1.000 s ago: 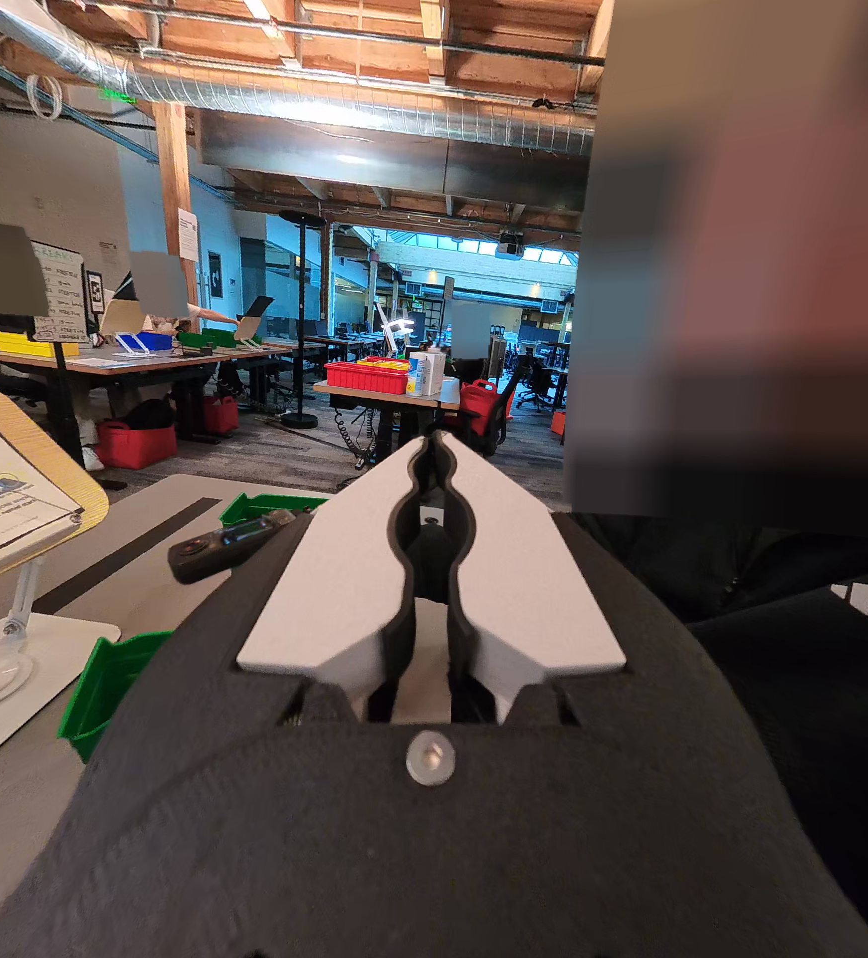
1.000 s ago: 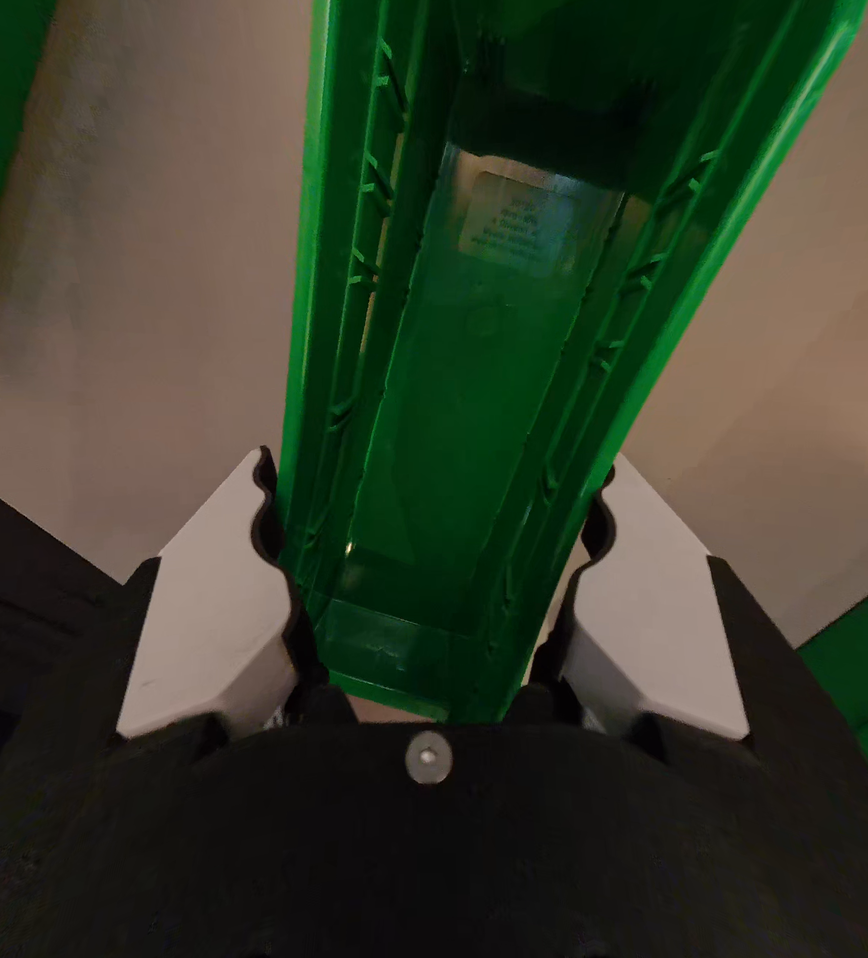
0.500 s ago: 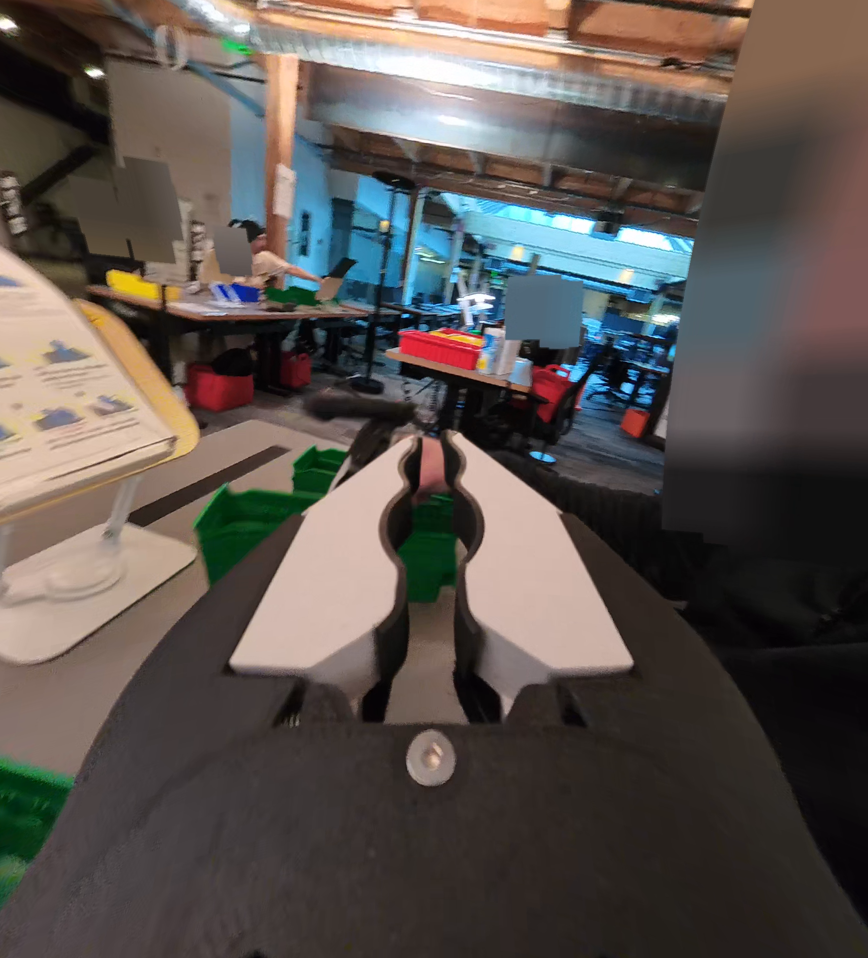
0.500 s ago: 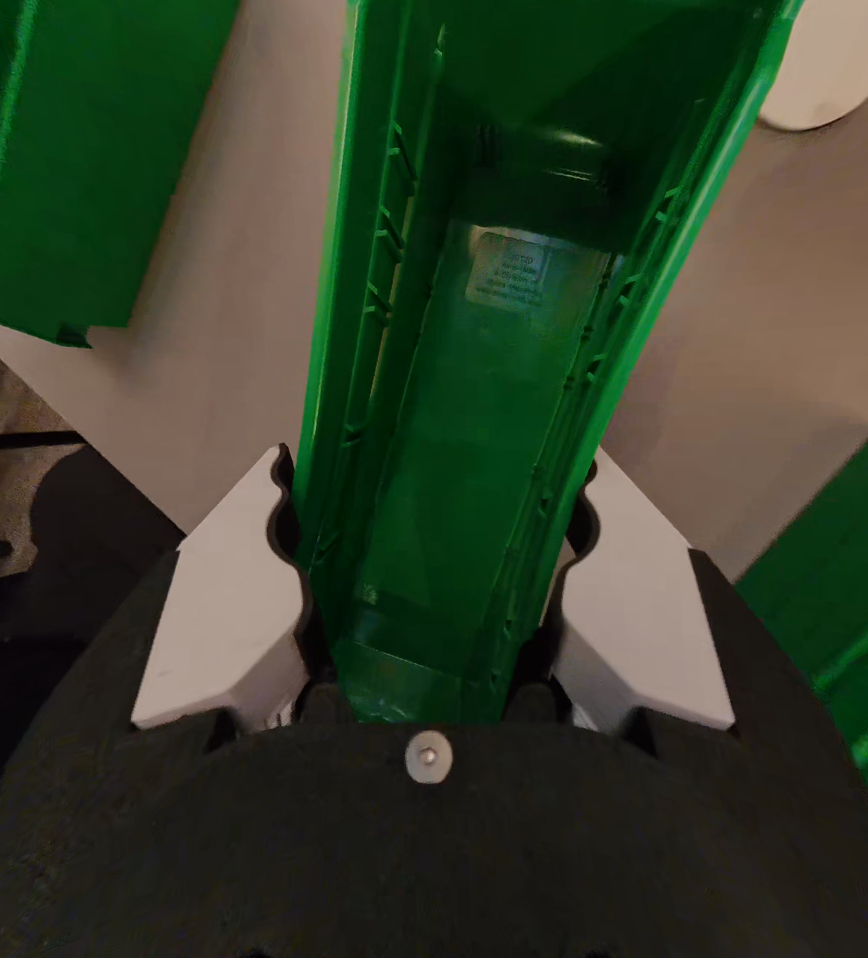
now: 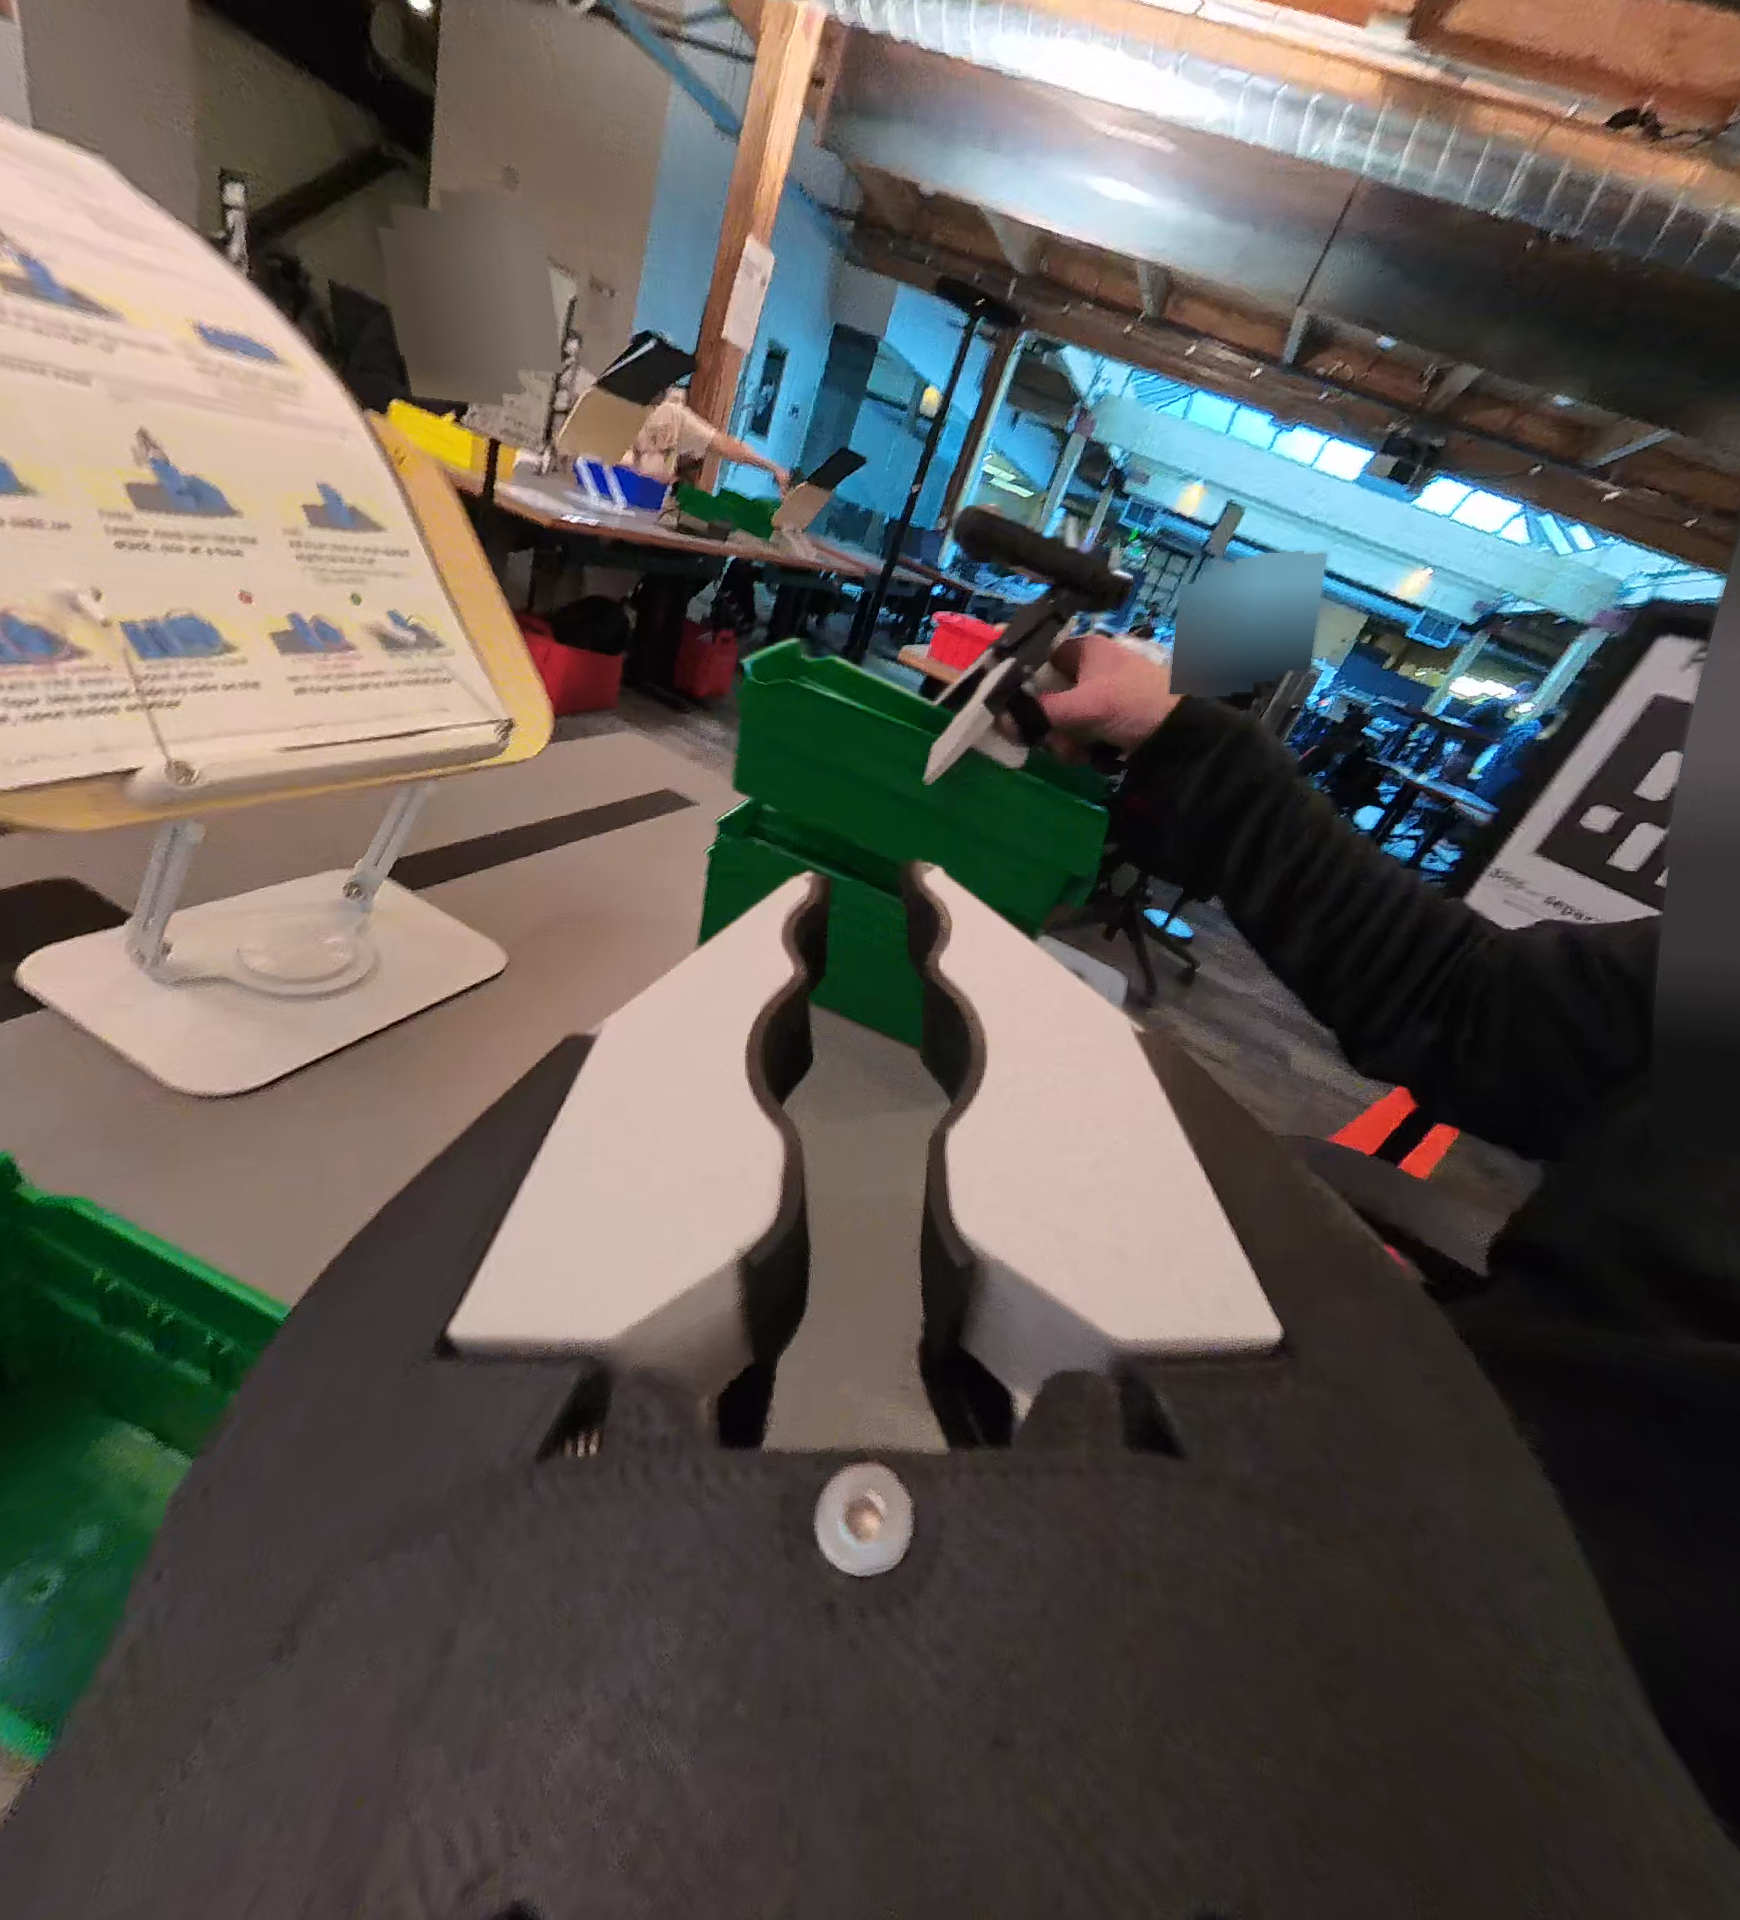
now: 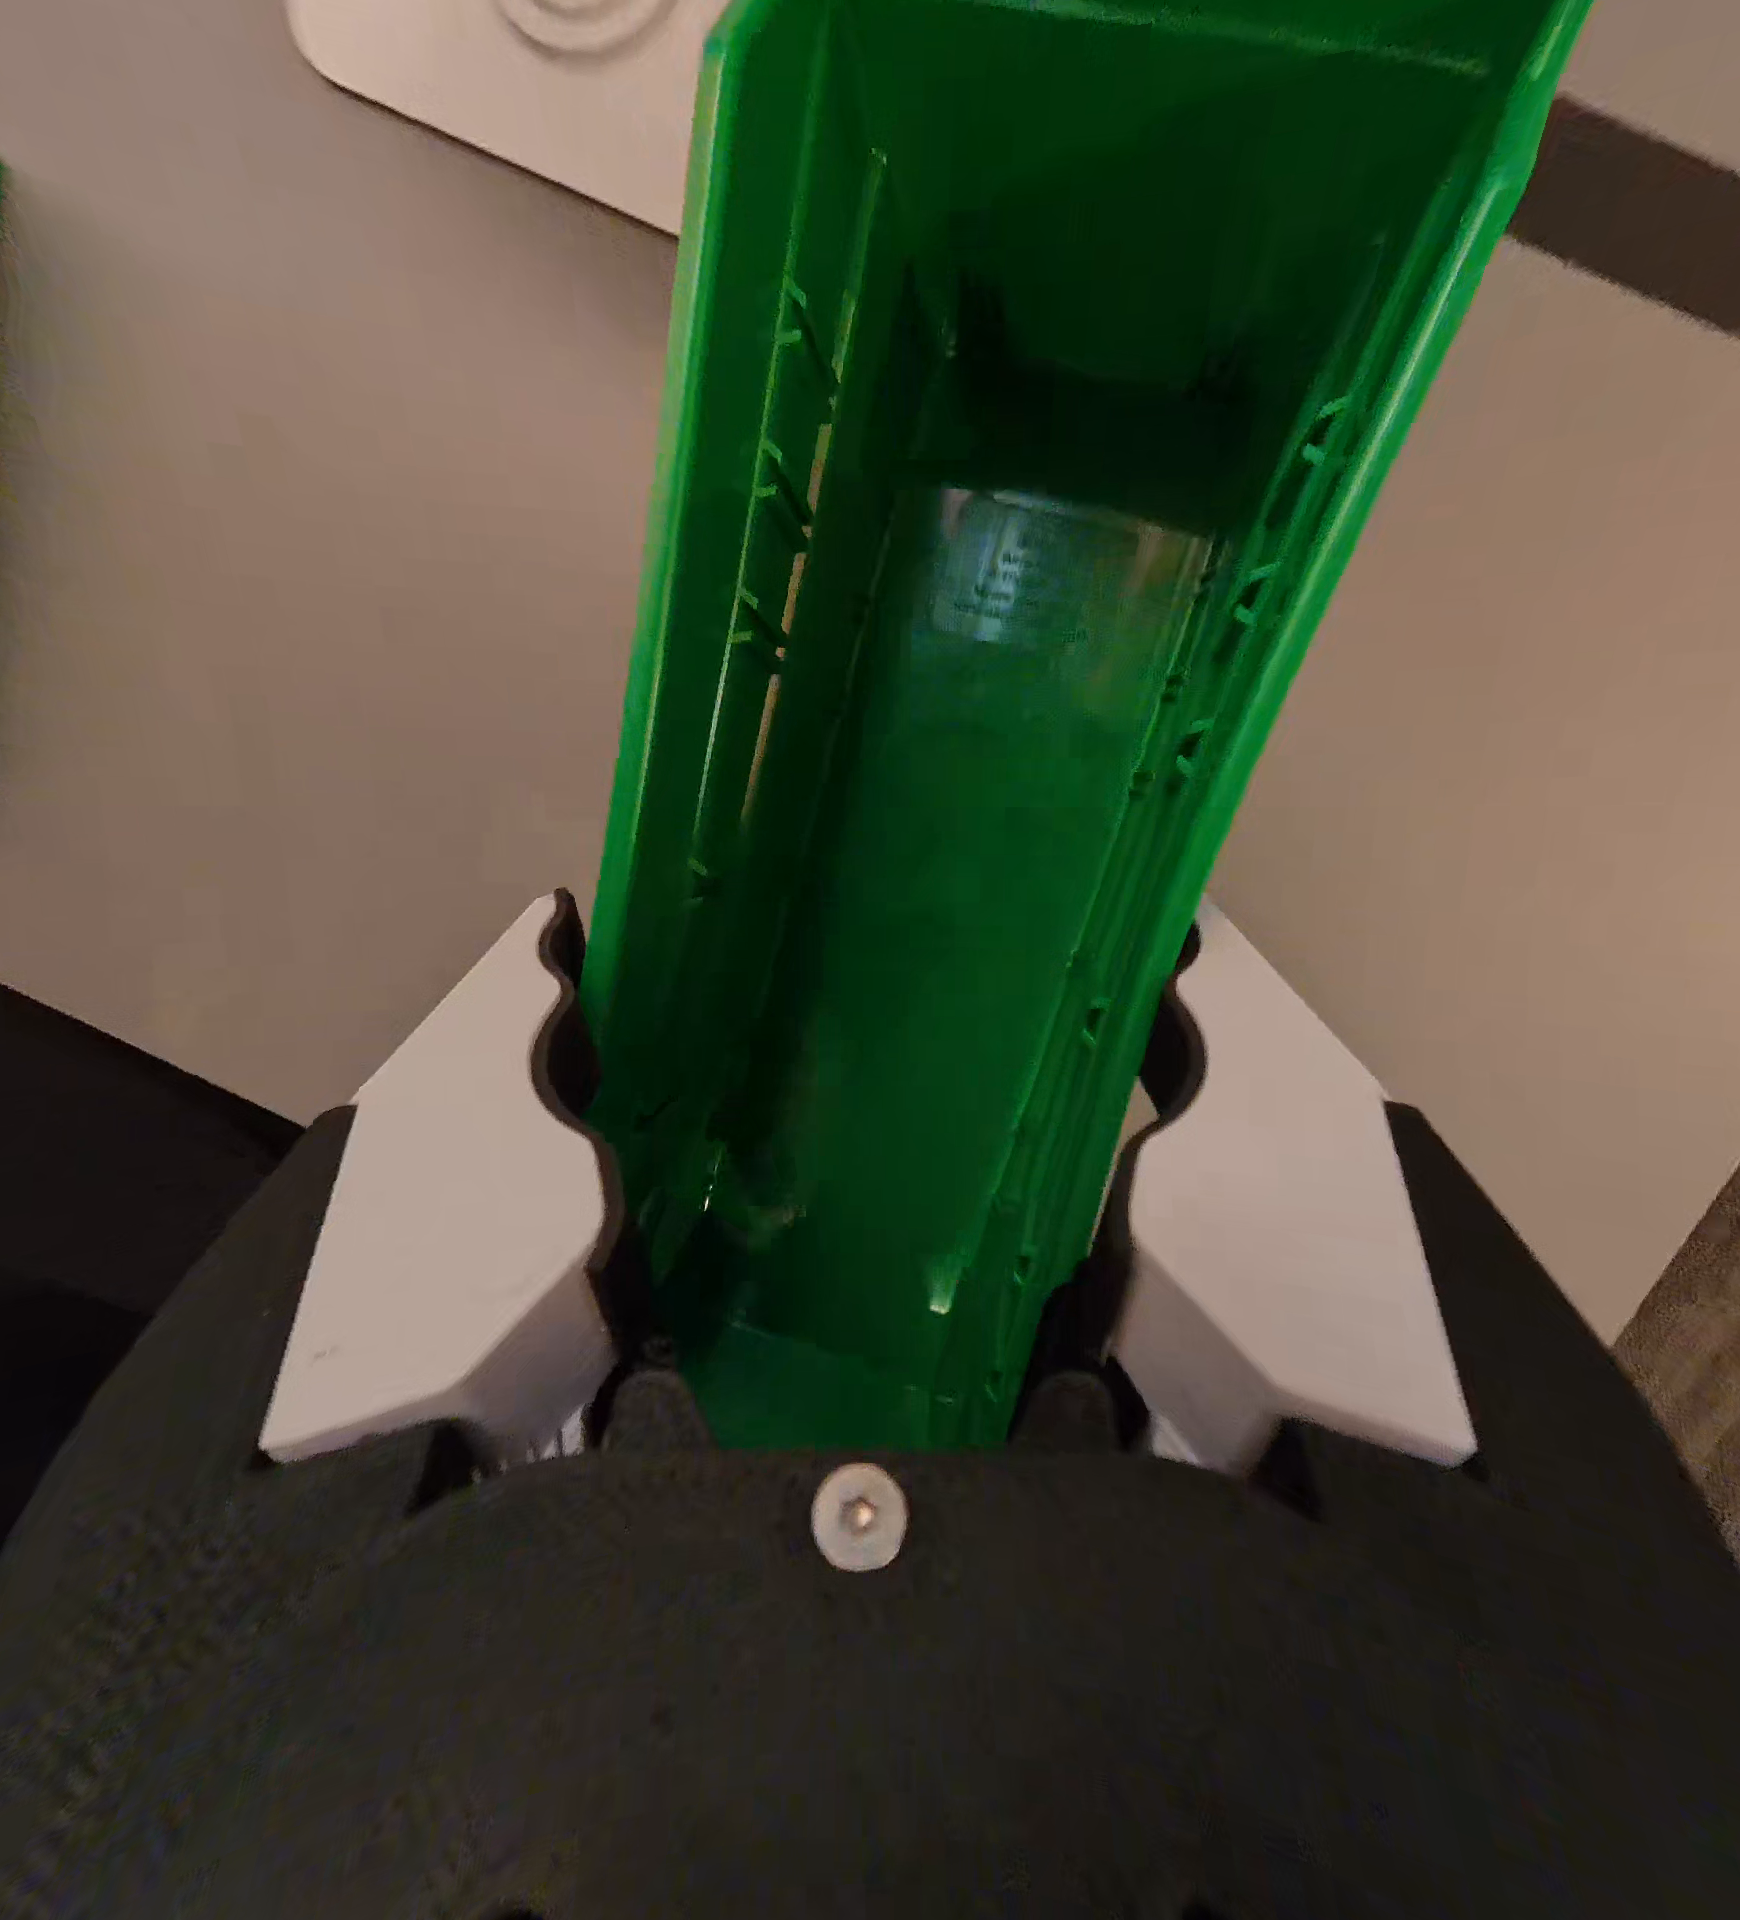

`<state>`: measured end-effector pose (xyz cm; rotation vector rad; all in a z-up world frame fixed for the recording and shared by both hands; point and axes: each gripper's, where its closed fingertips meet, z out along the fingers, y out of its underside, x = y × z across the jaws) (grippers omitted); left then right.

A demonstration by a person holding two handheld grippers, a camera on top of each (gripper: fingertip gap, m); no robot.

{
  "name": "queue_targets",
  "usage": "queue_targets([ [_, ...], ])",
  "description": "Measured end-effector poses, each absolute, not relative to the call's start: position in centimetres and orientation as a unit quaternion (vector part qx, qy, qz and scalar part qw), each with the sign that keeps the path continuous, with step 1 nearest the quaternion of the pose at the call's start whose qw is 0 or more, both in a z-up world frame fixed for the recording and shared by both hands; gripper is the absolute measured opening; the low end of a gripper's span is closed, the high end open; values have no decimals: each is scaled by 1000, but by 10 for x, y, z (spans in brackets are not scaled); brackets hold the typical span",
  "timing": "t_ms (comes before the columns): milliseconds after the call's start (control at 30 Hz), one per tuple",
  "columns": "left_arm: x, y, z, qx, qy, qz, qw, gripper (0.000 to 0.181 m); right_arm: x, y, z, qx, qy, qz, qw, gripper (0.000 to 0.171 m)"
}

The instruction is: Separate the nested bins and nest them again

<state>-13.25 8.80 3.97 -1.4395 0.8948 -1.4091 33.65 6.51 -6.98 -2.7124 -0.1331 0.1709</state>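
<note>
1. Your right gripper (image 6: 871, 1122) is clamped on a green bin (image 6: 1032, 582); its jaws press on the two long side walls, and the bin fills the centre of the right wrist view, reaching to the top edge
2. In the left wrist view you see that same right gripper (image 5: 991, 707) at centre right, holding the bin (image 5: 876, 748) tilted over a stack of green bins (image 5: 793, 904) that stands on the grey table (image 5: 554, 935); whether bin and stack touch, you cannot tell
3. Your left gripper (image 5: 866, 935) holds nothing, and its jaws stand a little apart, pointed at the stack
4. Another green bin (image 5: 45, 1382) lies at the lower left of the frame, well apart from the stack, with an instruction stand (image 5: 253, 956) behind it
5. You seem to be in the nesting step: next, level the held bin, line its walls up with the stack and lower it straight; a tilted entry may jam or push the stack
</note>
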Motion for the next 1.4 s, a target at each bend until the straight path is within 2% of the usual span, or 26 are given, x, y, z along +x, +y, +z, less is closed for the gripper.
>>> queue_targets([
  [467, -134, 106, 12, -613, 348, -554, 444, 13, 356, 59, -162, -987, -16, 55, 151, 115],
  [600, -138, 113, 4, -624, 338, -549, 442, 14, 356, 59, -164, -987, -18, 47, 155, 120],
  [767, -141, 115, 2, -627, 337, -544, 444, 14, 355, 53, -164, -992, -19, 42, 121, 118],
  [900, -144, 117, 1, -627, 333, -547, 444, 14, 352, 47, -169, -994, -30, 38, 94, 130],
  [1100, -139, 117, -6, -631, 334, -552, 431, 14, 353, 48, -176, -993, -31, 71, 86, 120],
  [1400, -137, 121, -17, -647, 331, -544, 419, 18, 356, 47, -184, -995, -41, 58, 64, 138],
])
